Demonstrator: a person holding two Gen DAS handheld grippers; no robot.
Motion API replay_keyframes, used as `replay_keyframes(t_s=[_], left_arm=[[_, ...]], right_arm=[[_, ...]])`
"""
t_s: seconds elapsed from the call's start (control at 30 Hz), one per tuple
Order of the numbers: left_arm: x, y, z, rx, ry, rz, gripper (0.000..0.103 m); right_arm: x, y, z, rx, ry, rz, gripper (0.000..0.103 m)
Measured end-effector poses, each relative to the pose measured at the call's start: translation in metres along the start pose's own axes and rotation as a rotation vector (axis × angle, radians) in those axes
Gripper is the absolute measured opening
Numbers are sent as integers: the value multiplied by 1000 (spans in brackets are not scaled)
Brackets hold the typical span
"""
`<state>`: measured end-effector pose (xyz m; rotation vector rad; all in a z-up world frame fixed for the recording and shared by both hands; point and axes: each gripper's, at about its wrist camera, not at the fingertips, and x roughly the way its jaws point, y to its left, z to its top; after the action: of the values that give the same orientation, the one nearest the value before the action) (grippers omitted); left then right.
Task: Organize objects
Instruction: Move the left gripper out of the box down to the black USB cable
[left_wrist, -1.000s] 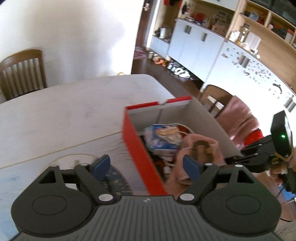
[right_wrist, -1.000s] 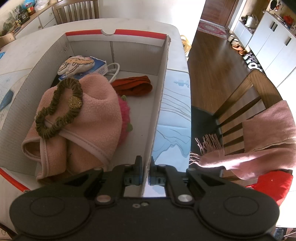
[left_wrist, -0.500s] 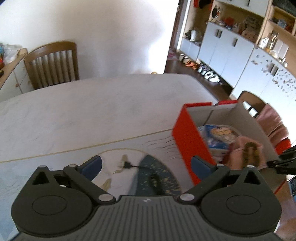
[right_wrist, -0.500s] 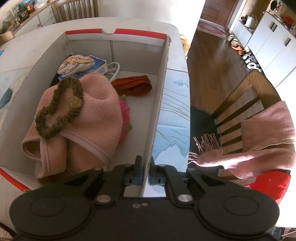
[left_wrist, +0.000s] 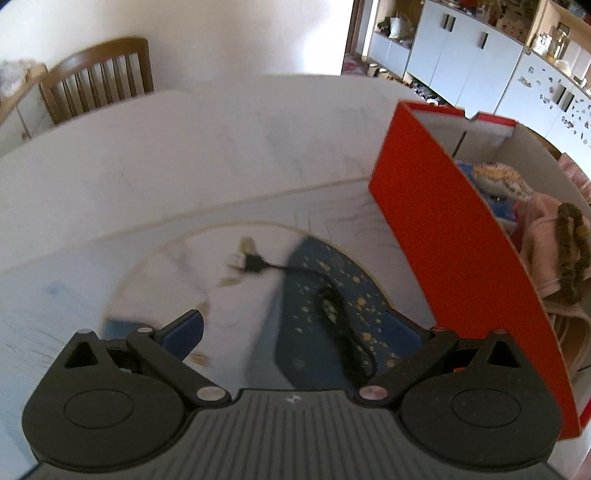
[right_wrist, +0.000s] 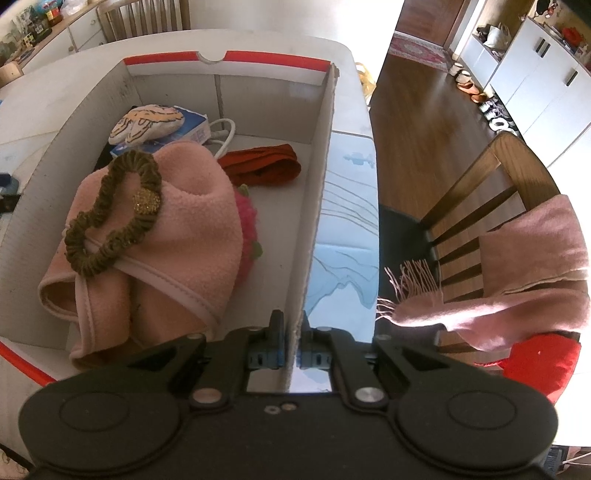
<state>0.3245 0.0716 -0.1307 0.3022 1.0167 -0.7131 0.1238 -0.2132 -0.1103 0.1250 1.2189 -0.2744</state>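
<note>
1. Left gripper (left_wrist: 303, 332) hangs over the table (left_wrist: 184, 166), jaws spread as wide as they go, having just finished opening, nothing between them.
2. A black cable (left_wrist: 332, 306) lies on the table just ahead, between the blue fingertips (left_wrist: 184, 330), its plug off to the front-left.
3. The red box (left_wrist: 461, 258) stands to that gripper's right.
4. Right gripper (right_wrist: 290, 354) is clamped on the box's white side wall (right_wrist: 317, 206).
5. Inside, left of that wall: a pink cloth (right_wrist: 184, 240) topped by an olive scrunchie (right_wrist: 110, 221).
</note>
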Motion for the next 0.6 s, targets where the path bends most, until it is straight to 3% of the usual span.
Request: replay_keyframes(t_s=[0.17, 0.4, 0.47, 0.6], left_arm=[[18, -16, -8, -19, 22, -19, 103], [26, -30, -17, -29, 18, 13, 99], [26, -34, -20, -28, 20, 24, 84], [23, -40, -22, -14, 11, 42, 70]], right_arm=[[1, 0, 1, 2, 5, -2, 5], [3, 0, 0, 4, 7, -1, 5], [3, 0, -1, 3, 8, 0, 5], [4, -1, -2, 4, 6, 3, 5]])
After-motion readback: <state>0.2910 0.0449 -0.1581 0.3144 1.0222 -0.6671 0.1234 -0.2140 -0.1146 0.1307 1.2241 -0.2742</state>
